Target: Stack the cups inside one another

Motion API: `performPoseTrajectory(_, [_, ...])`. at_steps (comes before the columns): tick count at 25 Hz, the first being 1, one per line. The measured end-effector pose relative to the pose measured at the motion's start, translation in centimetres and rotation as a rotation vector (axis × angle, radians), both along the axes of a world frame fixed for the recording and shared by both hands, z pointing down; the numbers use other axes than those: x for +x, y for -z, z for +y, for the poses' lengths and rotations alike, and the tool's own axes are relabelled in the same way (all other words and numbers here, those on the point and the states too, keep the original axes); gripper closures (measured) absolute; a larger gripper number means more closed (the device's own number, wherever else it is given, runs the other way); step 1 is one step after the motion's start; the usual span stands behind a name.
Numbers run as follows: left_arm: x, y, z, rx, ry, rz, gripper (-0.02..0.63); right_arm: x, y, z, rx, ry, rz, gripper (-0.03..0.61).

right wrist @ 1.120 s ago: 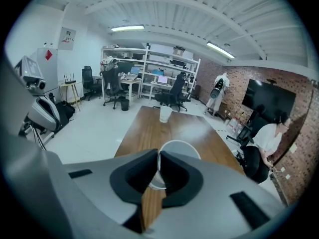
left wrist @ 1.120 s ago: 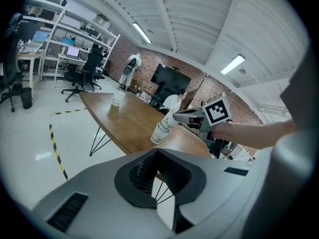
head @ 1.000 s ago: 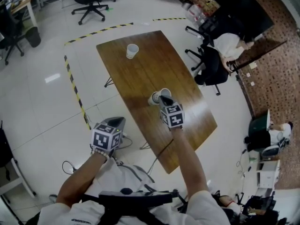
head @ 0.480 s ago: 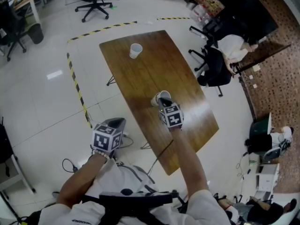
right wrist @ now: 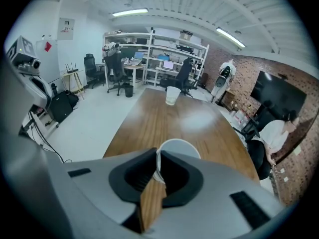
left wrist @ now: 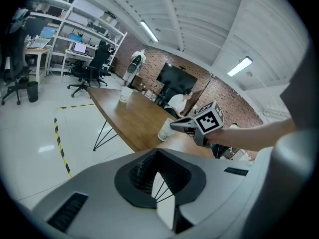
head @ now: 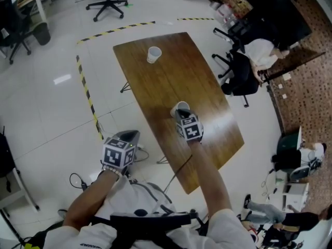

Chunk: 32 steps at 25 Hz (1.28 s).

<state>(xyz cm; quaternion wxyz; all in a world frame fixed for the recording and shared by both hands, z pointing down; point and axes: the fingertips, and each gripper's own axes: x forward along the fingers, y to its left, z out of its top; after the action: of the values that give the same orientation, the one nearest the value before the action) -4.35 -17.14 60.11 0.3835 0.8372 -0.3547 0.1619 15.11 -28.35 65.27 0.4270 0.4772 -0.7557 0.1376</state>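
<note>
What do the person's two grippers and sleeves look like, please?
The left gripper and the right gripper both have grey moulded bodies with black ribbed pads inside the jaws. Each carries a white cube with black square markers: the left cube and the right cube. The person wears a white short-sleeved top.

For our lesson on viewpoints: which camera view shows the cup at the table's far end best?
The head view: the far cup shows its open mouth and place on the table. Both gripper views show it small, from the side.
</note>
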Motion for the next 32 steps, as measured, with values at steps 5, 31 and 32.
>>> performPoseTrajectory(5, [-0.2,-0.4,0.0,-0.005,0.003,-0.001,0.614,-0.2,-0.3,-0.4,0.004,0.008,0.014,0.525])
performPoseTrajectory(31, [3.9,5.5,1.2,0.19,-0.094,0.029,0.614,5.3,13.5,15.5,0.416,-0.504,-0.482,0.491])
performPoseTrajectory(32, [4.3,6.0,1.5,0.198,-0.101,0.03,0.614,5.6,13.7,16.4,0.424,-0.521,-0.493,0.491])
